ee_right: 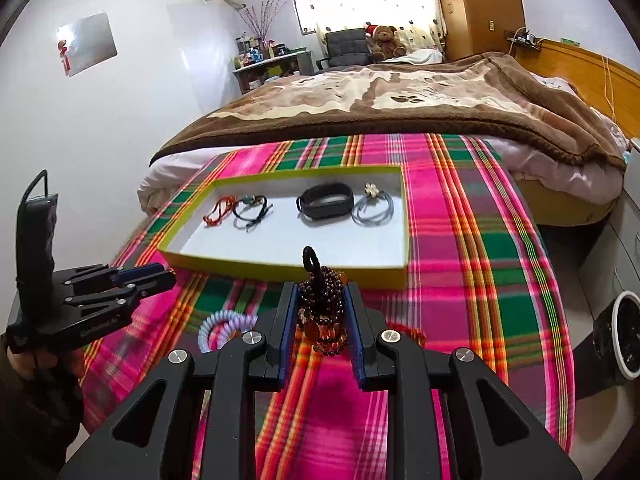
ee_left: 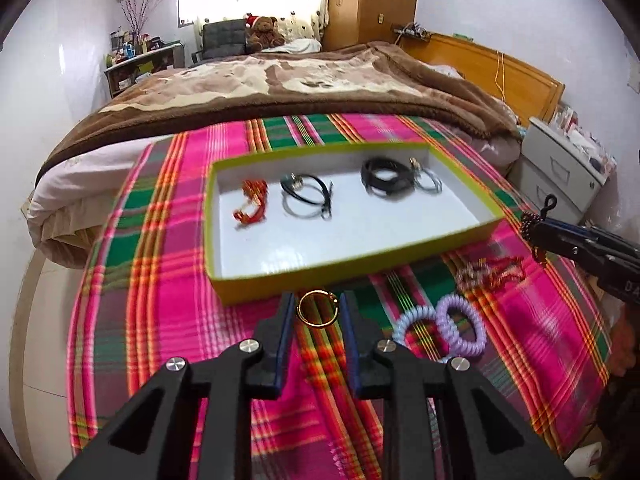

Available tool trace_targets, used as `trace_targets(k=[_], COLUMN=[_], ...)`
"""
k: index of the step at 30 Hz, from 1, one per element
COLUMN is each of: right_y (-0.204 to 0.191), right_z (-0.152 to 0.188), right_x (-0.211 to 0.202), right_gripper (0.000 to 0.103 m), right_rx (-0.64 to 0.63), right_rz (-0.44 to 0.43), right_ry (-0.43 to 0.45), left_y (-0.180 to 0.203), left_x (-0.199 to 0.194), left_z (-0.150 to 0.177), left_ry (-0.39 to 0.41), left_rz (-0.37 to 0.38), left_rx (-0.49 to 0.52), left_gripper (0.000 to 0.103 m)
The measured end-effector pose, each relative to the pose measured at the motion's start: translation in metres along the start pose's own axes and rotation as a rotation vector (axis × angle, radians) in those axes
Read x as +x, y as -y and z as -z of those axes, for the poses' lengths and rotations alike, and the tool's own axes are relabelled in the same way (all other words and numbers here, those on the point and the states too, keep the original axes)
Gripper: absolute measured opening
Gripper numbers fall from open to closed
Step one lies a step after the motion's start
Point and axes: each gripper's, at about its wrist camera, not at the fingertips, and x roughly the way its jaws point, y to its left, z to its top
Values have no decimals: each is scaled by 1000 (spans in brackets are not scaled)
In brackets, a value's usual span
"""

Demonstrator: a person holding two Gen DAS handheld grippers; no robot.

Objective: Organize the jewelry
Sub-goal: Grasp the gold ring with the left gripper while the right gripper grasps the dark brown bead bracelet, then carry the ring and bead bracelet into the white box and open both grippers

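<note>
My left gripper (ee_left: 318, 305) is shut on a thin gold ring (ee_left: 316, 323), held just above the plaid cloth in front of the tray. The shallow tray (ee_left: 320, 278), with a yellow-green rim and white floor, holds a red cord bracelet (ee_left: 250, 202), a black and grey cord (ee_left: 306, 200), a black band (ee_left: 386, 178) and a grey hair tie (ee_left: 428, 182). In the right wrist view my right gripper (ee_right: 320, 296) is shut on a bunched dark bead bracelet (ee_right: 326, 300) with a black loop on top, near the tray's front wall (ee_right: 280, 270). The left gripper (ee_right: 168, 274) shows at that view's left.
Two spiral hair ties (ee_left: 460, 320), pale blue and lavender, and a red and silver tangle (ee_left: 492, 272) lie on the pink and green plaid cloth (ee_left: 160, 240). A bed with a brown blanket (ee_left: 280, 80) lies behind. Grey drawers (ee_left: 560, 168) and a bin (ee_right: 624, 336) stand at right.
</note>
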Motion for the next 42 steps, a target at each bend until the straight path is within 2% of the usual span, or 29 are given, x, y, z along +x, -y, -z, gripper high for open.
trace_targets(k=[8, 18, 30, 42], right_y=[-3, 13, 28, 27], right_z=[-28, -59, -61, -60], right_x=[16, 64, 112, 124], right_gripper=[24, 24, 24, 24], right_rx=[-23, -40, -47, -70], right_rz=[11, 64, 108, 120], right_ry=[0, -68, -161, -173], left_y=[-15, -28, -32, -29], left_x=[0, 35, 78, 91], left_z=[-28, -59, -61, -57], left_ry=[41, 26, -42, -66], left_rz=[19, 34, 18, 7], left_rx=[-32, -53, -52, -43], left_gripper=[24, 24, 24, 24])
